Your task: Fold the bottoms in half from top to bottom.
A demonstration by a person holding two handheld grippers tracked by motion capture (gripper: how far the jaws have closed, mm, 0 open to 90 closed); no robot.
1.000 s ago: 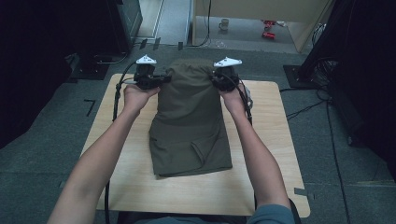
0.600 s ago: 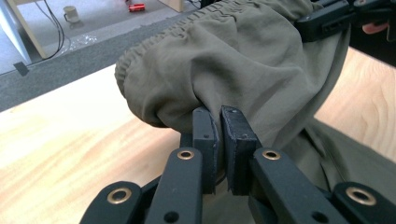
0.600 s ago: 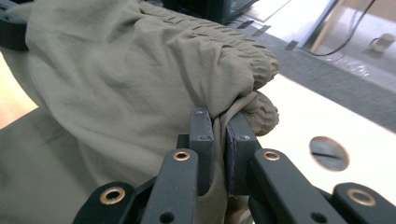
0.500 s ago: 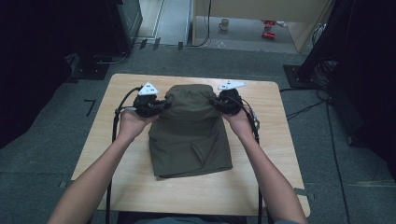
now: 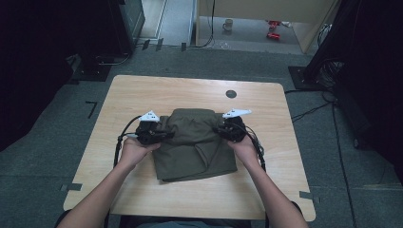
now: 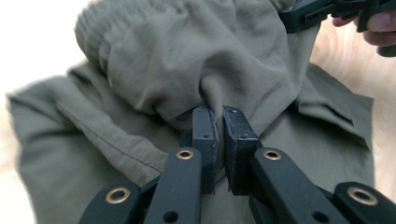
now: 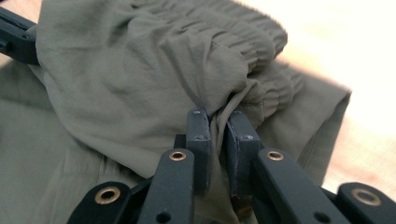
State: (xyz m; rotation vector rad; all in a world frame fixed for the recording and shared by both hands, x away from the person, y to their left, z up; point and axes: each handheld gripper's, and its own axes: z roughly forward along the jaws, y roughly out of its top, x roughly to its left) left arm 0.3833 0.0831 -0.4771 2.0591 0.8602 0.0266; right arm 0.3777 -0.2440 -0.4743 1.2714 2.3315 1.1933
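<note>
An olive-green garment (image 5: 197,152) with an elastic waistband lies folded on the wooden table (image 5: 142,95). My left gripper (image 5: 164,135) pinches its left edge, and in the left gripper view the jaws (image 6: 220,112) are shut on a bunch of the cloth (image 6: 187,60). My right gripper (image 5: 219,129) holds the right edge. The right gripper view shows its jaws (image 7: 217,116) shut on gathered waistband fabric (image 7: 140,70). The held end is lifted and doubled over the rest of the garment. Each gripper view also shows the other gripper at a top corner.
A small dark round mark (image 5: 231,94) sits on the table beyond the garment. Bare tabletop lies on all sides of the cloth. On the floor past the table stand a mug (image 5: 228,23) and red objects (image 5: 273,28). Cables (image 5: 309,111) run off to the right.
Both hands have come back toward the person and down, carrying the garment's far end with them. That end now lies over the middle, so the garment looks shorter.
</note>
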